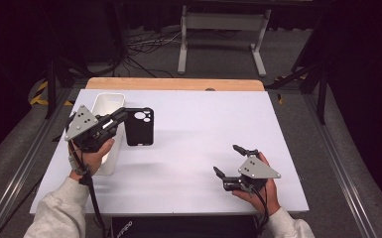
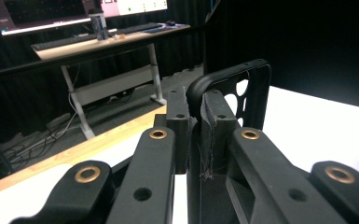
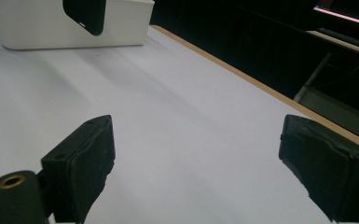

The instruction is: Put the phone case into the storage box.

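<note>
Left gripper [image 1: 121, 117] is clamped on the edge of a black phone case [image 1: 139, 126] — jaws pinched tight on its rim in the left gripper view, case held just beside the white bin [image 1: 106, 106] at the table's [image 1: 203, 124] left side. Right gripper [image 1: 230, 161] rests low near the front right, jaws wide, holding nothing. Step looks like carrying the case — probably into or out of the bin, cannot tell which. Next move needs a steady grip and clearance over the bin wall.

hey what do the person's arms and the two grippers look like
Both grippers, left and right, are black with two jaws, brass-ringed holes, a grey three-cornered plate with dots on top, and a black cable trailing back. The sleeves are light grey.
</note>
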